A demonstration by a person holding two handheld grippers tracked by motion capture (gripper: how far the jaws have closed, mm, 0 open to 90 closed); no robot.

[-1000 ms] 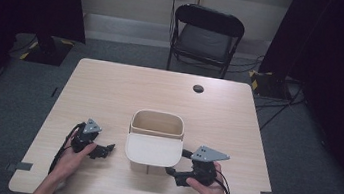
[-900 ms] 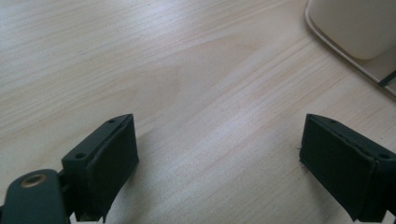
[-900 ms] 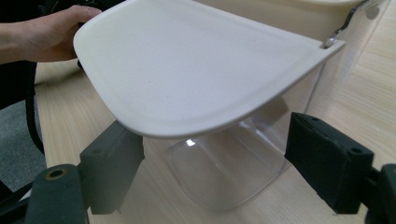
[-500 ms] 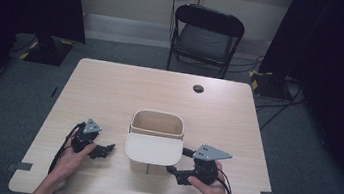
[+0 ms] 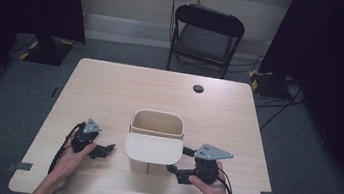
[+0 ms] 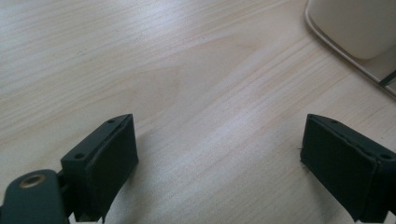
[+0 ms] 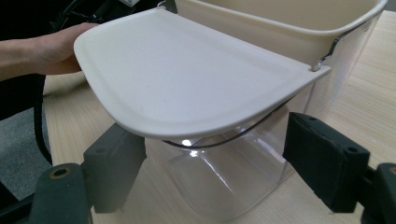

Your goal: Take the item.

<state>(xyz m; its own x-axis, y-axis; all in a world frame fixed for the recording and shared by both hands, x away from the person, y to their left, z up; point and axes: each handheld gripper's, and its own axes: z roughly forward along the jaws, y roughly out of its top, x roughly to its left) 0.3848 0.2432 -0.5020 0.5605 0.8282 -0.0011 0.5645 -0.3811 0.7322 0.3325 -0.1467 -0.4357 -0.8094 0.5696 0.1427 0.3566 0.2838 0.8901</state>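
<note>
A clear plastic container (image 5: 158, 120) with a cream rim stands in the middle of the table, nearer the front. Its cream lid (image 5: 153, 147) is swung out level toward me over the clear body (image 7: 233, 172). My right gripper (image 5: 177, 161) lies at the container's front right, pointing at it. In the right gripper view its jaws (image 7: 222, 172) are open under the lid, flanking the clear wall, and the pads do not press on it. My left gripper (image 5: 106, 151) rests left of the container. In its own view it (image 6: 219, 163) is open over bare wood, with the container (image 6: 355, 28) at the top right.
A wooden table (image 5: 110, 89) stretches bare behind the container, with a small black round cap (image 5: 198, 88) near its far edge. A black folding chair (image 5: 205, 36) stands beyond the table. The hand (image 7: 46, 51) on the left gripper shows past the lid.
</note>
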